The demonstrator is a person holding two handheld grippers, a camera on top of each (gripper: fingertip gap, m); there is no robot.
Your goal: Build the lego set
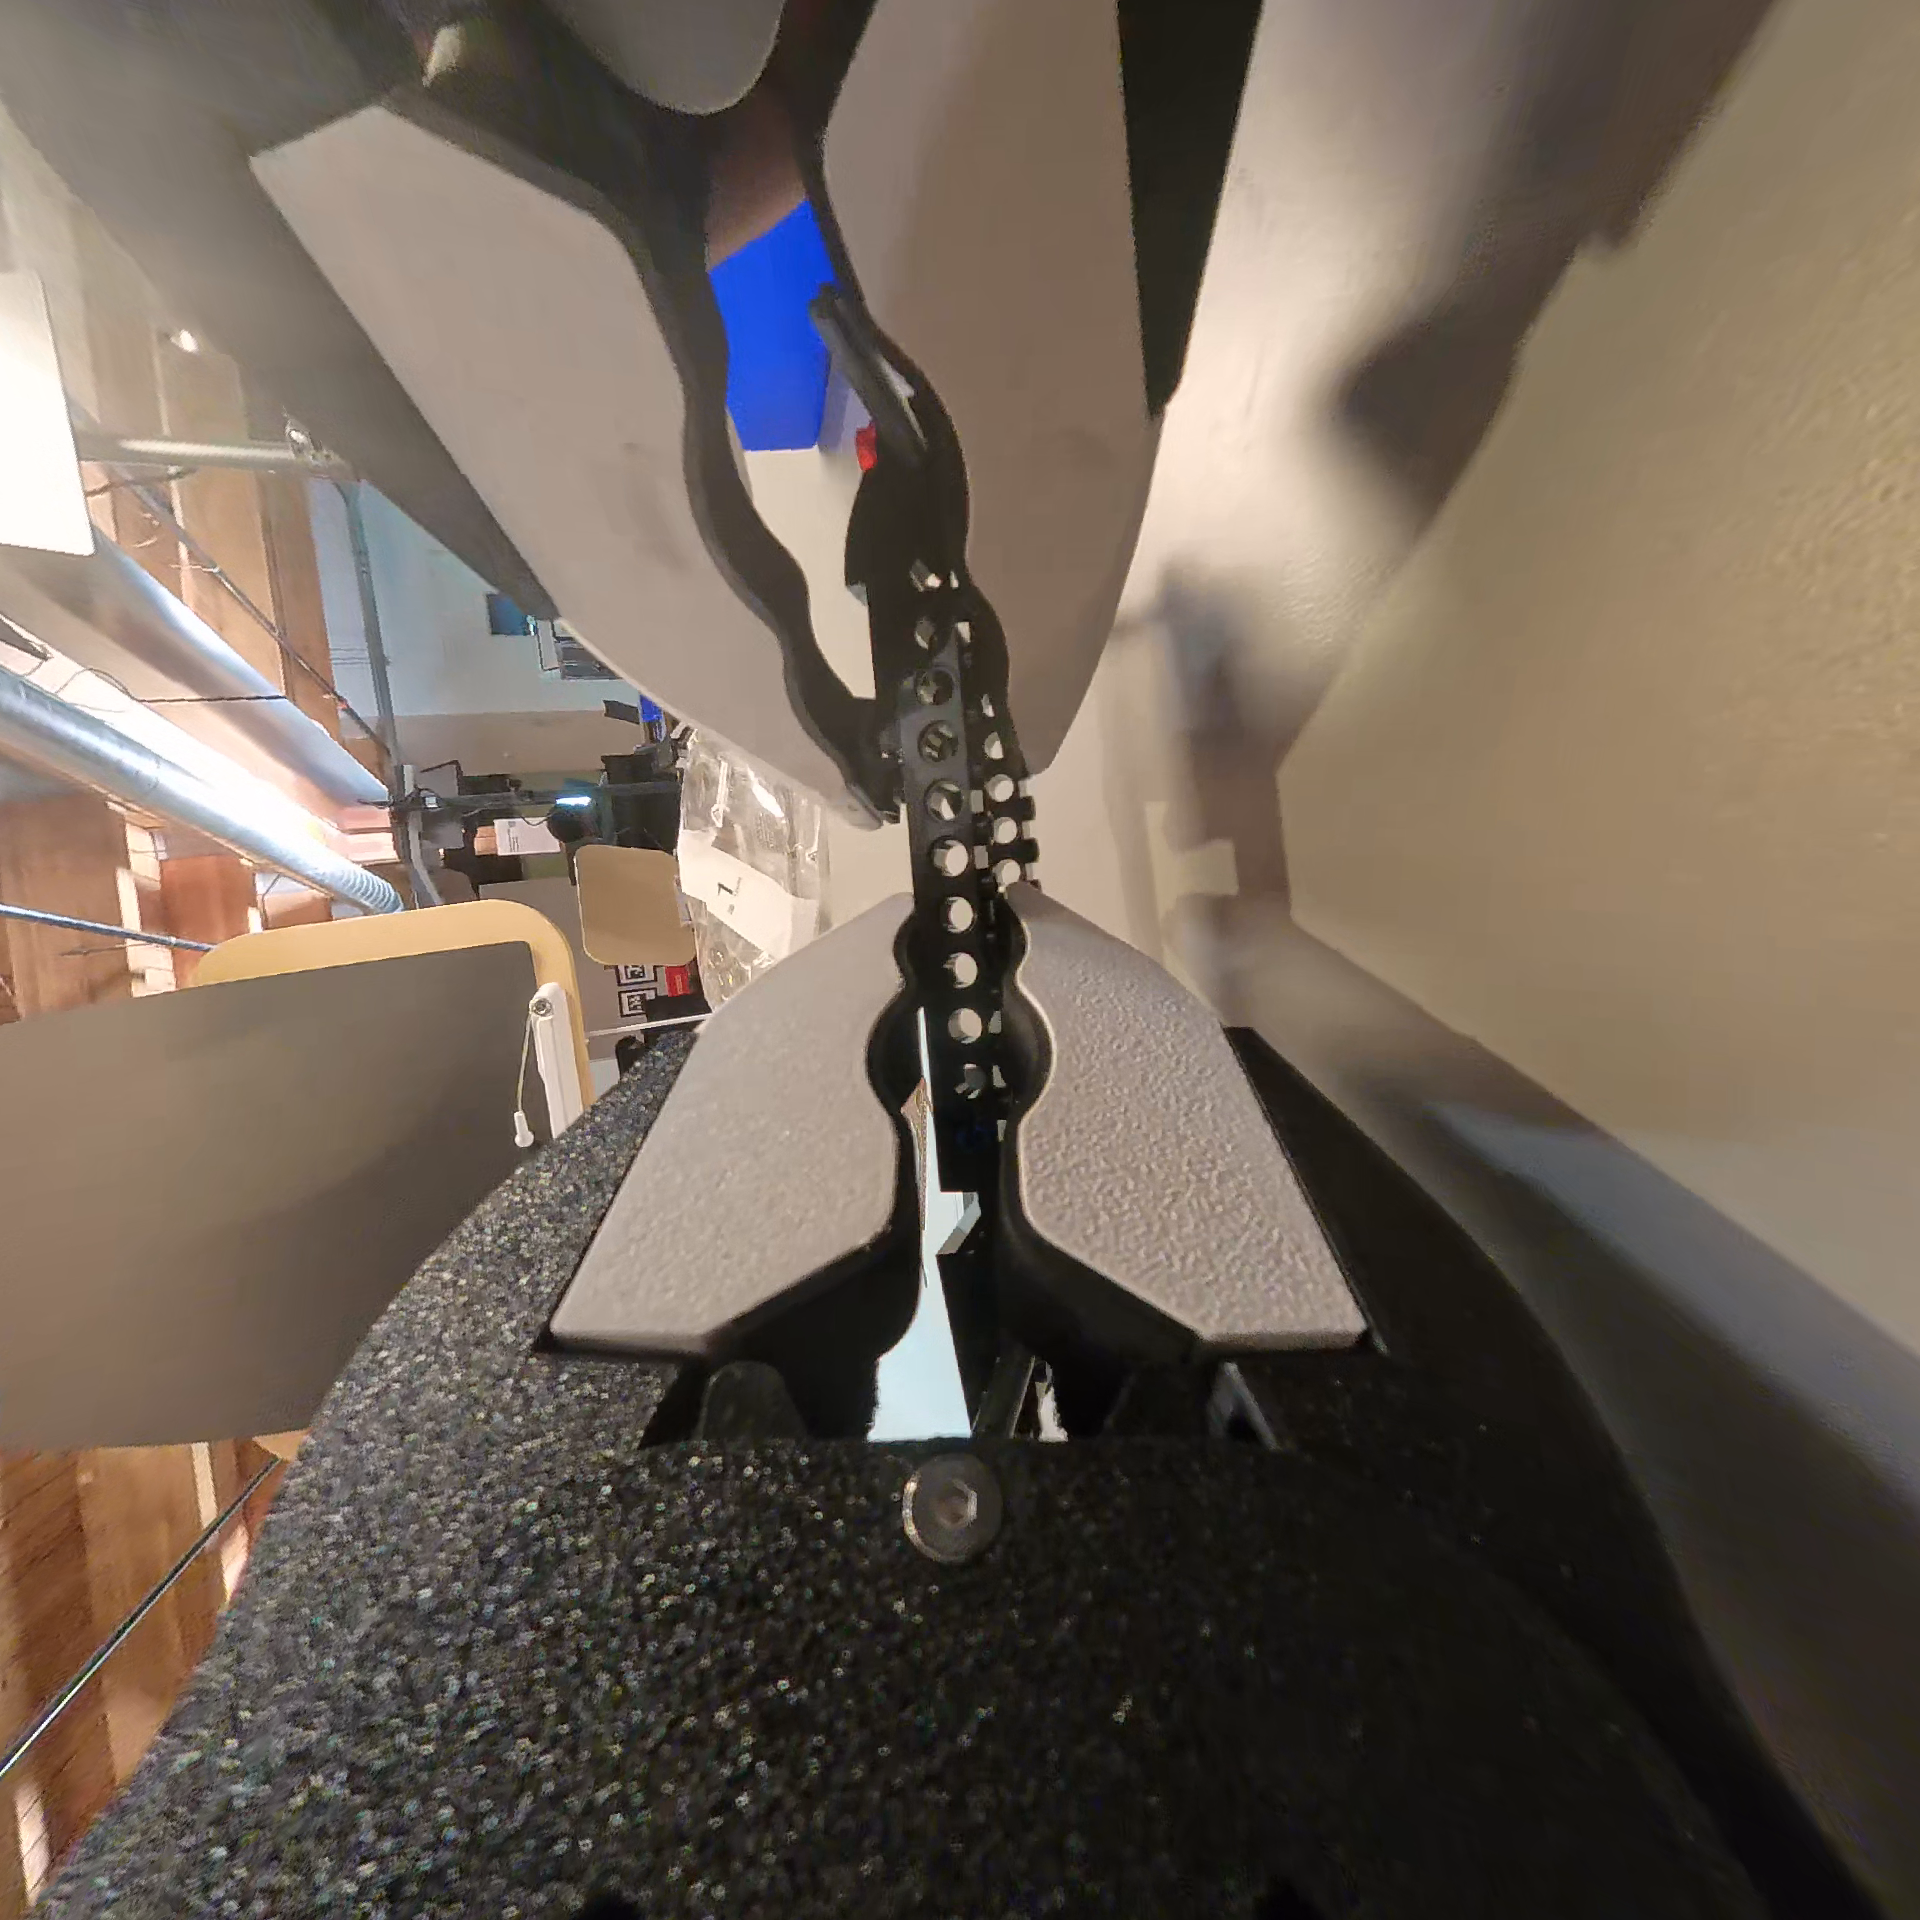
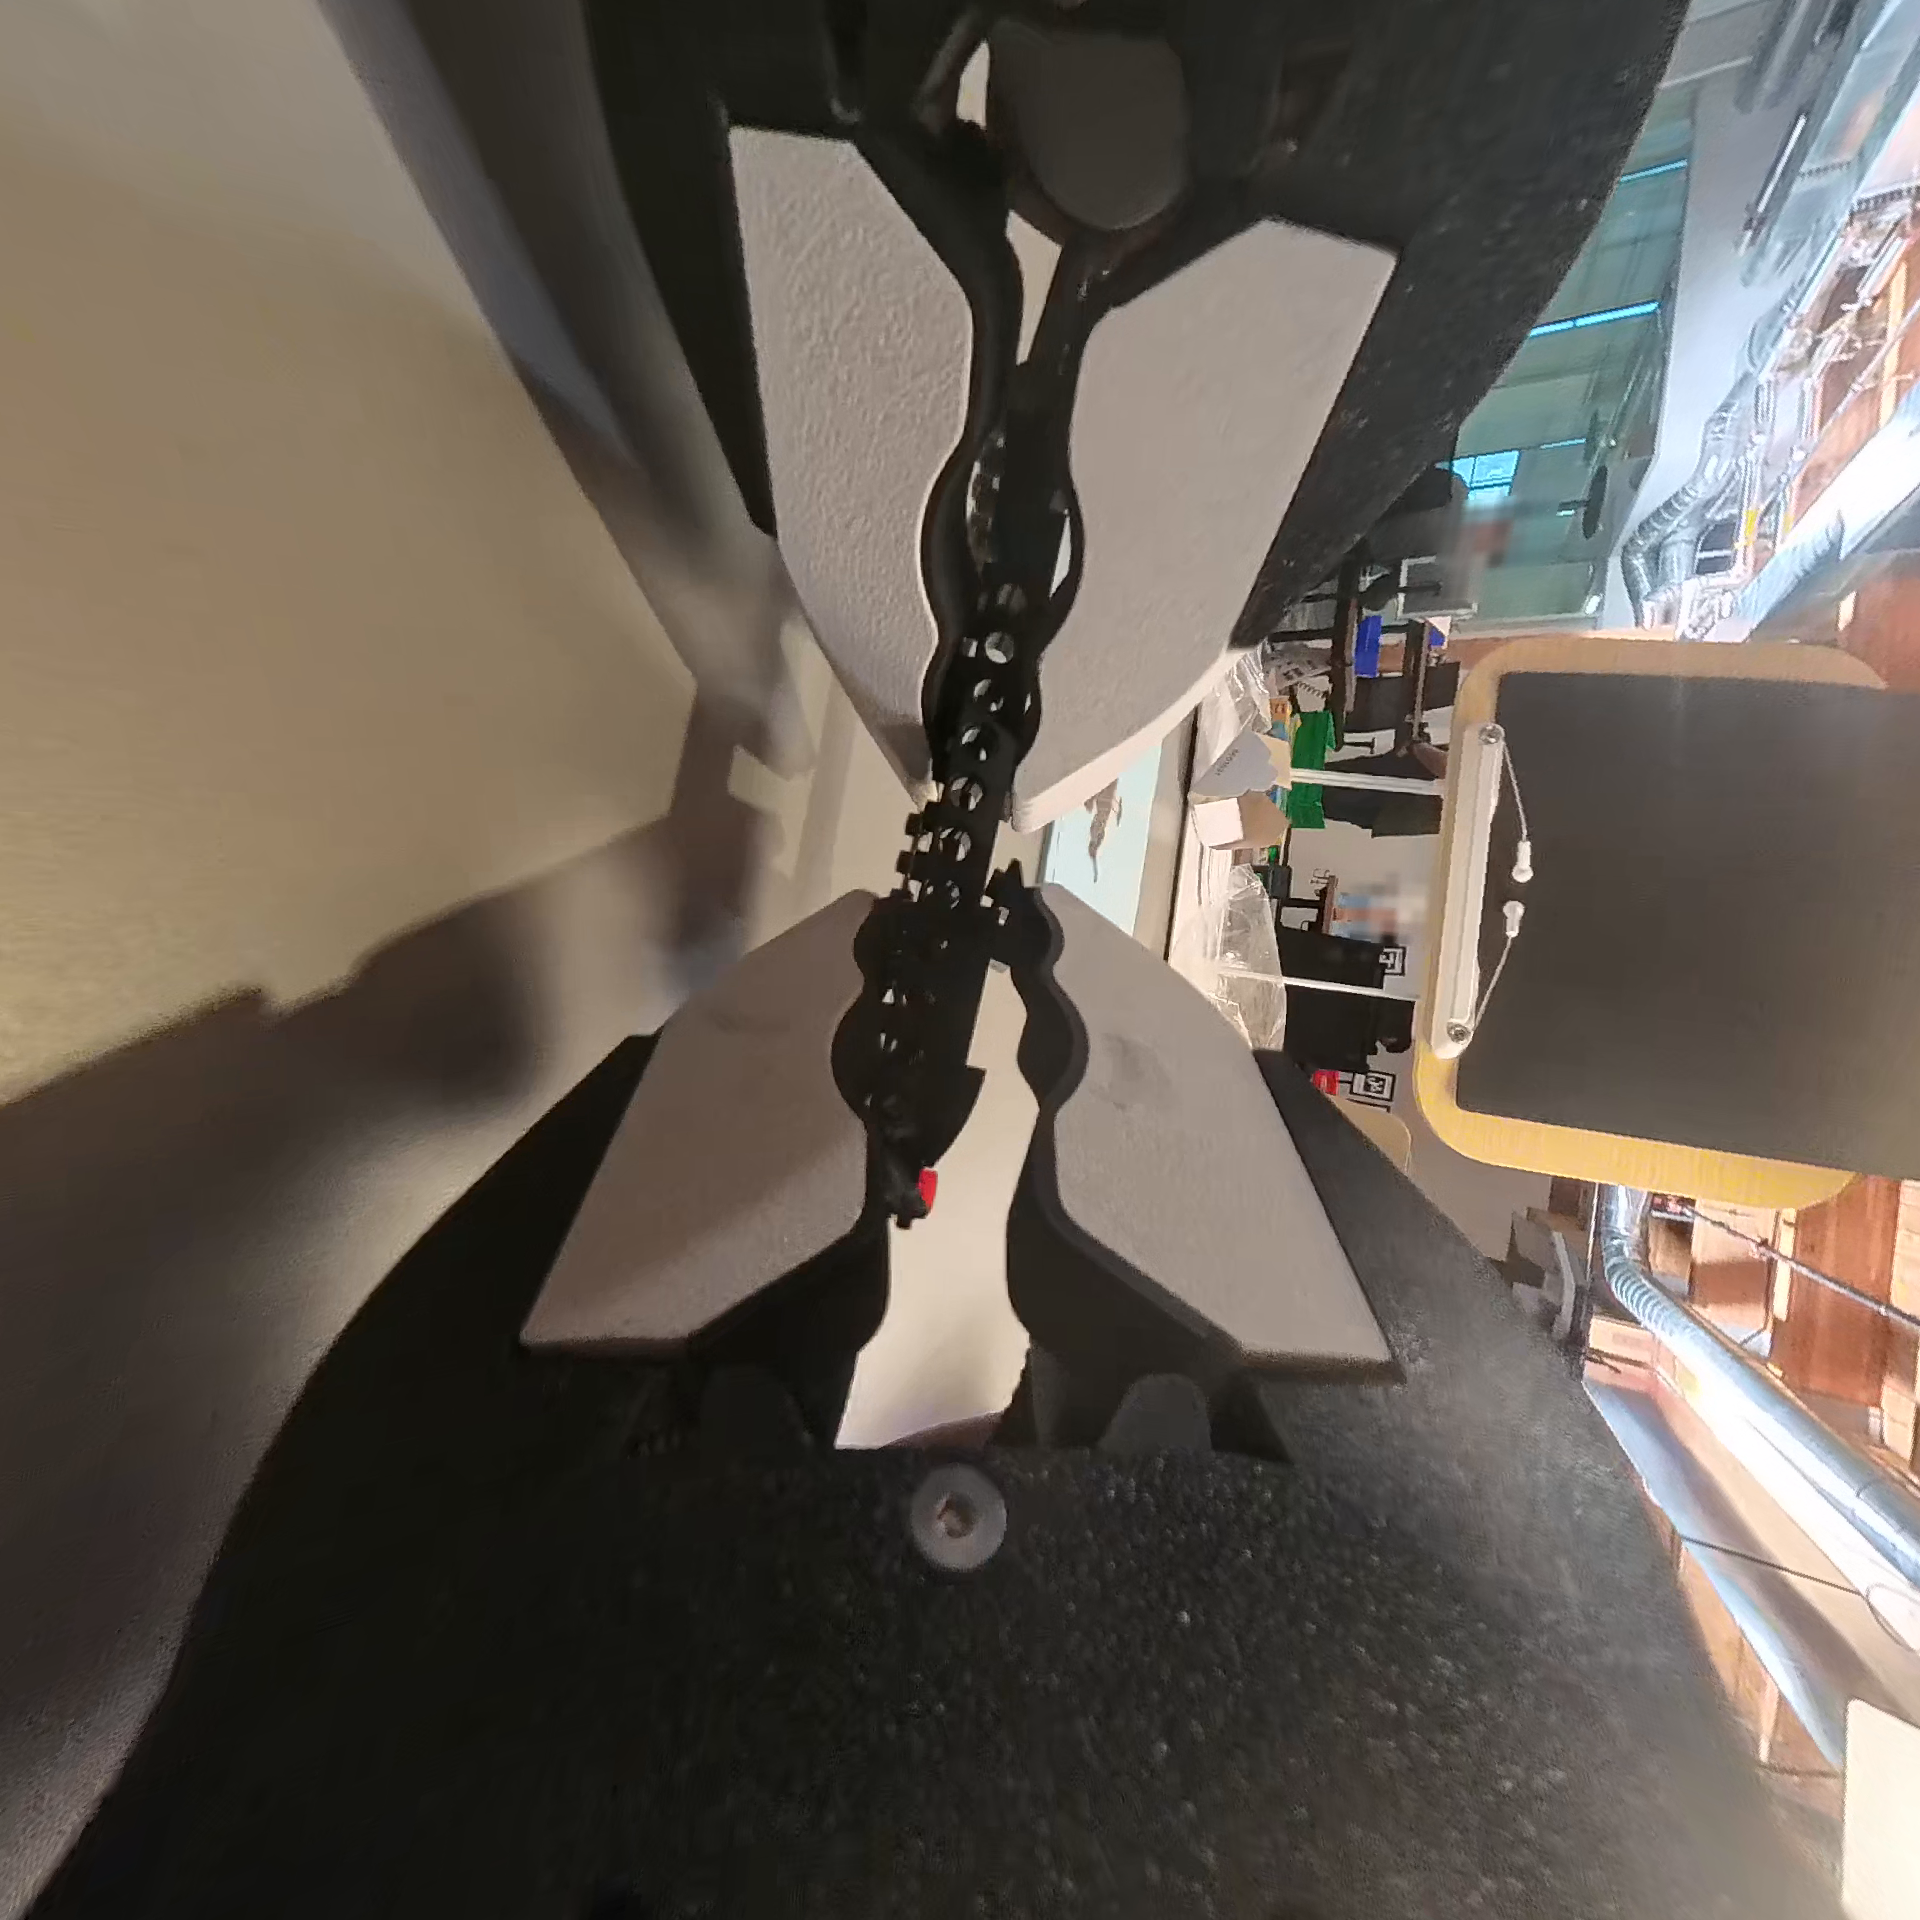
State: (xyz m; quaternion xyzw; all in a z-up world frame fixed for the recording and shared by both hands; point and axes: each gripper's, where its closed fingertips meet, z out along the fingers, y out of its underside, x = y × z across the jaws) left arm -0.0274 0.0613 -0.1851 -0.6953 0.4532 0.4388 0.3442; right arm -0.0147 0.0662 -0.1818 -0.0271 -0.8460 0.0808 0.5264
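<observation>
Left wrist view: the left gripper [image 1: 961,925] has its grey fingers [image 1: 1132,1091] drawn nearly together on one end of a black perforated beam [image 1: 951,831], a long plastic strip with a row of round holes and a second holed strip alongside it. The beam runs straight up from these fingertips into the right gripper [image 1: 914,748], which faces the camera from above and has the beam's other end between its own fingers. A small red piece [image 1: 865,449] sits far up that end. The beam hangs in the air between the two tools, close to a cream wall [image 1: 1558,623]. To the left lie clear plastic bags [image 1: 748,852] with a white paper label whose print is too small to read, a black board in a pale wood frame [image 1: 260,1143], and silver ducts [image 1: 156,769].

Right wrist view: the right gripper [image 2: 951,904] stands a little wider than the left; the beam [image 2: 951,842] lies against its left finger [image 2: 727,1143], and a gap shows beside the right one. The red piece [image 2: 928,1181] is down between these fingers. Opposite, the left gripper [image 2: 971,769] clamps the far end. Off to the right are a framed black board [image 2: 1683,914], green building blocks [image 2: 1311,748] and square black-and-white marker tags [image 2: 1374,1086].
</observation>
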